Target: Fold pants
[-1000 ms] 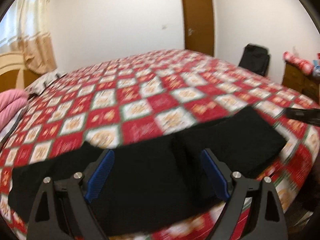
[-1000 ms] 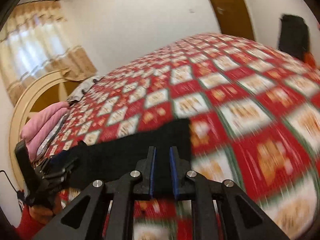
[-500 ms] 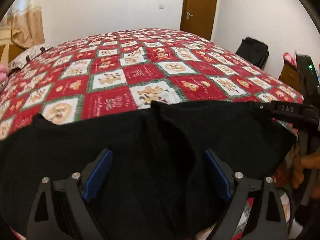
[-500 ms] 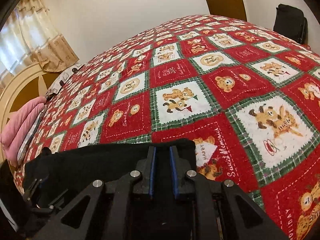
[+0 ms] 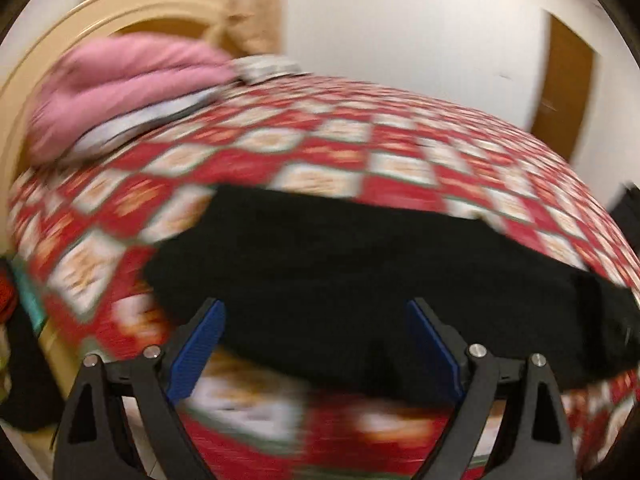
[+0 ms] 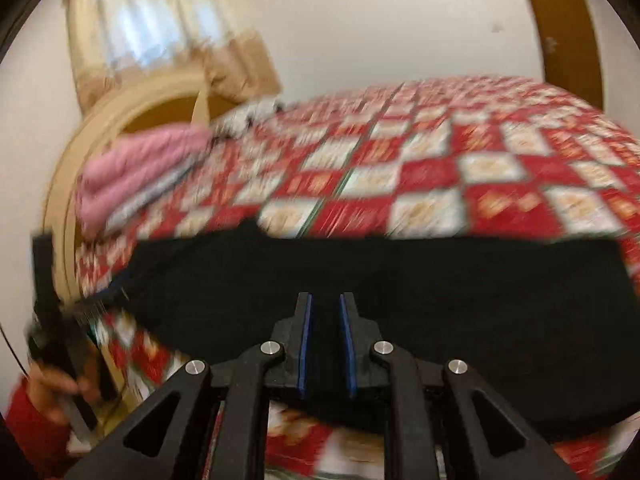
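Black pants (image 5: 360, 280) lie flat along the near edge of a bed with a red and white checked quilt (image 5: 360, 152). My left gripper (image 5: 316, 344) is open, its blue pads wide apart just above the pants' near edge, holding nothing. In the right wrist view the pants (image 6: 440, 288) spread across the bed edge. My right gripper (image 6: 325, 340) has its pads nearly together with black cloth between them, at the pants' near edge. The left gripper and the hand holding it show at the far left of the right wrist view (image 6: 52, 320). Both views are motion-blurred.
A folded pink blanket (image 5: 120, 80) lies at the head of the bed by the curved wooden headboard (image 6: 120, 120). A brown door (image 5: 564, 92) is at the back right. Curtains (image 6: 160, 32) hang behind the headboard.
Both cameras have swung left toward the headboard. The left gripper has pulled back from over the pants to their near edge and stays open. The right gripper stays shut on the cloth.
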A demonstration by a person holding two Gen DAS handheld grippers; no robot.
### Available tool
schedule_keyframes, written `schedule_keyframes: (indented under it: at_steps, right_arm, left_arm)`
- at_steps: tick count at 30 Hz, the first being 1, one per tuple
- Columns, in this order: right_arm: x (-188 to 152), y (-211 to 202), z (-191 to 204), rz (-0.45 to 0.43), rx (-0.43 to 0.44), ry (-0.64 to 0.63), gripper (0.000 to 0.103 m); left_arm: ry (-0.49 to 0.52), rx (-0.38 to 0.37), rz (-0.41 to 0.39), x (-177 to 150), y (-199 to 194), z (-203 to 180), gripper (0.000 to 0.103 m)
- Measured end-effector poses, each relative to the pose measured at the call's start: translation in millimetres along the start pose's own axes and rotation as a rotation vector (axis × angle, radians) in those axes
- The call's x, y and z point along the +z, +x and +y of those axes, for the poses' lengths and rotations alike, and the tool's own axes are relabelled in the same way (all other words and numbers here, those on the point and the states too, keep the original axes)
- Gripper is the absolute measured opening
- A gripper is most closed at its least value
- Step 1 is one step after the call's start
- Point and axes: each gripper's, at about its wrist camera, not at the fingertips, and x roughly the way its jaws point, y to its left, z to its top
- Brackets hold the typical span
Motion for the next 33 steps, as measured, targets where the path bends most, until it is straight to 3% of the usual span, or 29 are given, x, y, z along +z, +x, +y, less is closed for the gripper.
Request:
schedule_keyframes:
  at_steps: [2, 3, 4, 8, 11, 14, 20, 21, 23, 25, 30, 33]
  right_arm:
    - [-18.5, 31.2, 13.6, 0.098, 0.0, -0.034, 0.016]
    - [-24.1, 25.9, 20.8, 0.017, -0.036, -0.084, 0.018]
    - [-28.4, 25.7, 28.4, 0.012, -0.054, -0.117, 0.023]
    - [-28.8, 21.8, 42.9, 0.033, -0.098, -0.177, 0.03]
    - [-28.3, 2.7, 49.0, -0.023, 0.016, -0.147, 0.033]
    - [-29.1, -3.8, 64.6, -0.036, 0.024, -0.213, 0.044]
    - [-28.2, -2.2, 64.2, -0.002, 0.05, -0.168, 0.044]
    - [-27.5, -2.6, 60.9, 0.004, 0.055, -0.145, 0.044]
    - [-26.6, -5.3, 57.5, 0.003, 0.055, -0.125, 0.044]
    - [-25.4, -9.7, 55.8, -0.007, 0.057, -0.114, 0.044]
    - [-25.3, -14.7, 56.5, -0.019, 0.064, -0.116, 0.044]
    - [-27.5, -12.0, 56.8, -0.002, 0.067, -0.118, 0.044]
  left_arm:
    - [-0.046, 0.059, 0.008, 0.0, 6.7, 25.3, 0.094]
    - [-0.074, 0.073, 0.015, -2.0, 10.1, 35.2, 0.094]
    - [-0.11, 0.076, 0.025, -2.1, 14.2, 45.2, 0.094]
    - [-0.342, -0.022, 0.075, -6.4, 31.9, 78.8, 0.094]
    - [-0.46, -0.093, 0.063, -9.8, 36.4, 86.7, 0.094]
    - [-0.444, -0.078, 0.042, -7.7, 36.8, 79.2, 0.093]
    - [-0.438, -0.062, 0.009, -5.4, 46.1, 75.0, 0.086]
    - [-0.436, -0.048, 0.01, -5.0, 45.8, 75.0, 0.083]
    - [-0.446, -0.045, -0.003, -4.0, 36.4, 76.2, 0.064]
    - [-0.473, -0.039, -0.024, -4.5, 26.2, 77.2, 0.059]
    - [-0.608, -0.104, -0.021, -21.6, 18.1, 89.4, 0.058]
    - [-0.622, -0.127, -0.006, -29.1, 18.2, 84.4, 0.058]
